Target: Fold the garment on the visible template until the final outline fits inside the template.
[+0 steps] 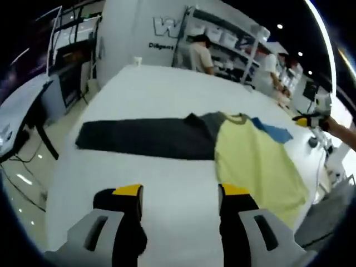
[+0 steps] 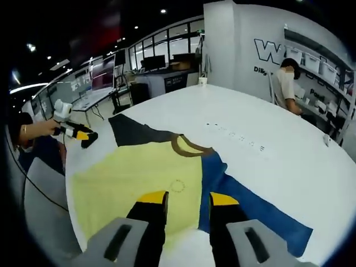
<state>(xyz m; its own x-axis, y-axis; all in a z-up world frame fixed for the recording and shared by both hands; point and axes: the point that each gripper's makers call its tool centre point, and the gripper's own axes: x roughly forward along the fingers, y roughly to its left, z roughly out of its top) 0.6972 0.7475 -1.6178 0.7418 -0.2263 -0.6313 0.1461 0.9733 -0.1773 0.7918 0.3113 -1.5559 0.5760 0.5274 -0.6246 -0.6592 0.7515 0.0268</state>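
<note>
The garment (image 2: 139,178) is lying flat on the white table (image 2: 267,128), straight ahead of your right tongs (image 2: 188,200) and just past their yellow-tipped jaws. In the right gripper view you are looking at a pale yellow tee with a brown neckband (image 2: 189,147); the blue template (image 2: 250,214) is showing under its edge, off to the right of those jaws, and a dark panel is reaching out beyond the collar. In the left gripper view the same yellow cloth is sitting ahead and to the right of your left tongs (image 1: 179,197), with the dark panel (image 1: 144,136) stretching away to the left.

Both pairs of tongs are hovering with their jaws parted and nothing between them. The other gripper (image 1: 311,119) is coming into the left gripper view at the far right, beyond the tee.

You are dealing with thin, limp fabric here, by the look of it: light, soft, likely to sag and drag, and likely to slide on the smooth tabletop. I would judge the hem corners or the shoulder seams as the best places to pinch, taking a single layer, lifting low and laying it over slowly so the fold is not bunching. Watch that the cloth is not pulling the template out of place.

People are standing at shelves beyond the table.
</note>
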